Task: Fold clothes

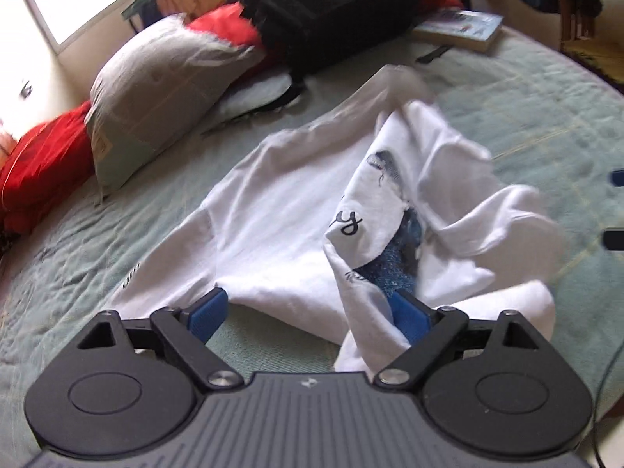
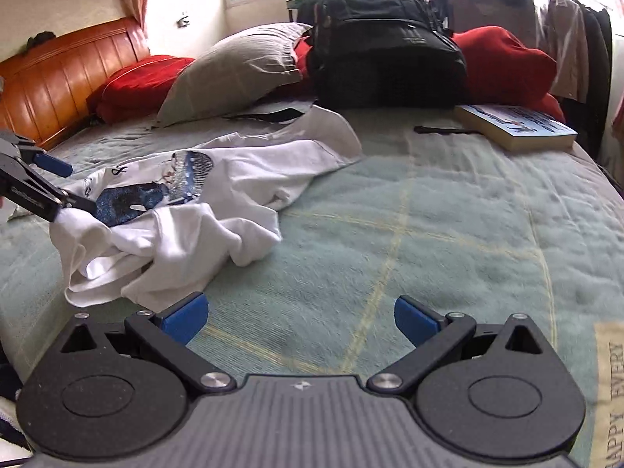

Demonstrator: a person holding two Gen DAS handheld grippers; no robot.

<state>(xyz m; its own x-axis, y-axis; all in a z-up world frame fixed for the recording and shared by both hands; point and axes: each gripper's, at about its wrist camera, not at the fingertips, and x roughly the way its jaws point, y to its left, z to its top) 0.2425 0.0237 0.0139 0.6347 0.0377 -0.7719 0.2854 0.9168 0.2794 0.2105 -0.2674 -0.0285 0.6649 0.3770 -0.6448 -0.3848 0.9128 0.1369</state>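
Observation:
A white T-shirt (image 1: 280, 210) with a blue printed picture lies crumpled on the pale green bedcover (image 1: 526, 117). Part of it lies flat and the printed side is bunched up on the right. My left gripper (image 1: 308, 314) is open at the shirt's near edge, and a fold of cloth drapes over its right finger (image 1: 409, 316). In the right wrist view the same shirt (image 2: 241, 171) lies to the left, with the left gripper (image 2: 72, 187) at its left end. My right gripper (image 2: 300, 319) is open above bare bedcover (image 2: 429, 214), just right of the shirt's near corner, and holds nothing.
Along the back of the bed are a grey pillow (image 2: 238, 66), red cushions (image 2: 503, 66), a black backpack (image 2: 386, 43), a book (image 2: 514, 124) and a thin black object (image 2: 440, 129). A wooden headboard (image 2: 66, 66) stands at left, with hanging clothes (image 2: 573, 39) at right.

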